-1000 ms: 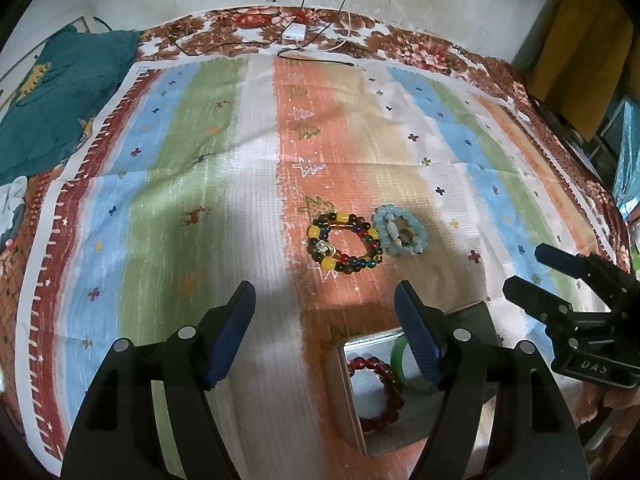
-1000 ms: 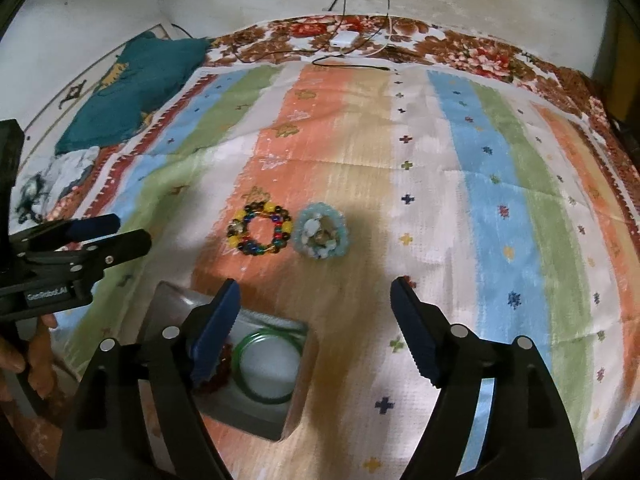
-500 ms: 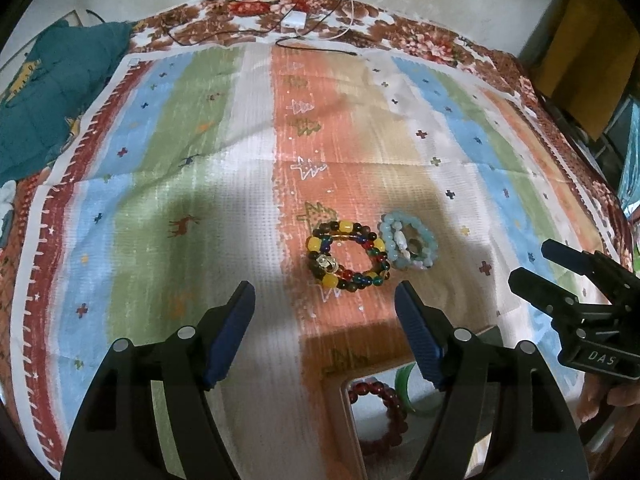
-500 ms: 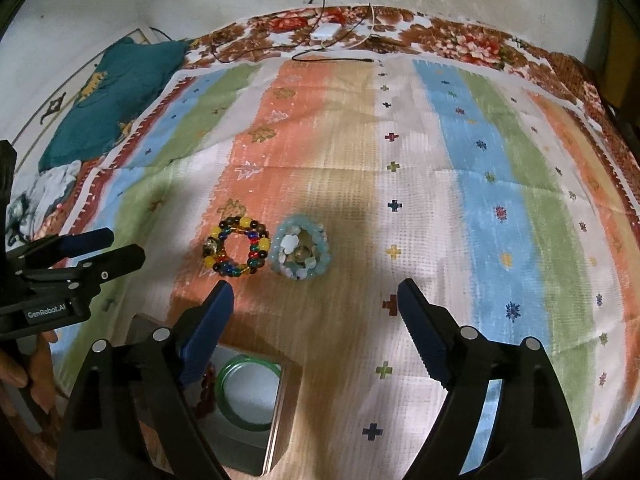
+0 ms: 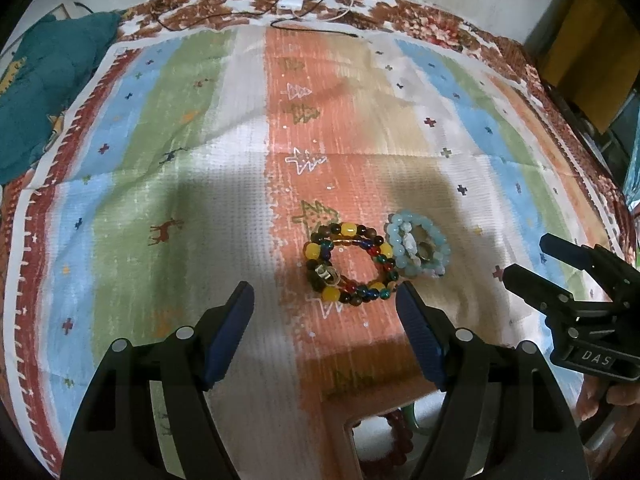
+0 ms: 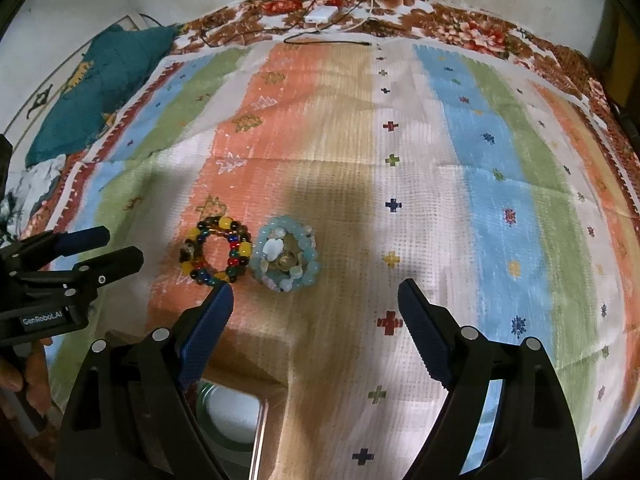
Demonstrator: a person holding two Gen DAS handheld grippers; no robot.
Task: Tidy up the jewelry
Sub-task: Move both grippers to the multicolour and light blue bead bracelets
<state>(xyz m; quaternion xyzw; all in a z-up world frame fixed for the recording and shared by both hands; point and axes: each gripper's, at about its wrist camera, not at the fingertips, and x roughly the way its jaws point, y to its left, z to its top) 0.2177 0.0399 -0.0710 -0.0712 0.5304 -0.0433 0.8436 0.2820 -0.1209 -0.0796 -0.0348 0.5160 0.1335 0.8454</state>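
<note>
A multicoloured bead bracelet (image 5: 349, 264) lies on the striped cloth next to a pale blue bead bracelet (image 5: 418, 244); both show in the right wrist view, the multicoloured bracelet (image 6: 218, 254) to the left of the pale blue bracelet (image 6: 286, 254). My left gripper (image 5: 325, 300) is open and empty, just short of the multicoloured bracelet. My right gripper (image 6: 314, 300) is open and empty, just short of the pale blue one. A metal tin (image 5: 376, 452) below holds a dark red bead bracelet (image 5: 400, 440) and a green bangle (image 6: 208, 408).
The striped cloth (image 5: 200, 160) covers the bed. A teal garment (image 5: 36, 92) lies at the far left. A white charger with cables (image 5: 290, 0) lies at the far edge. Each gripper shows in the other's view at the side.
Both grippers have moved forward toward the two bracelets; the tin has slid toward the bottom edge of both views. Both stay open.
</note>
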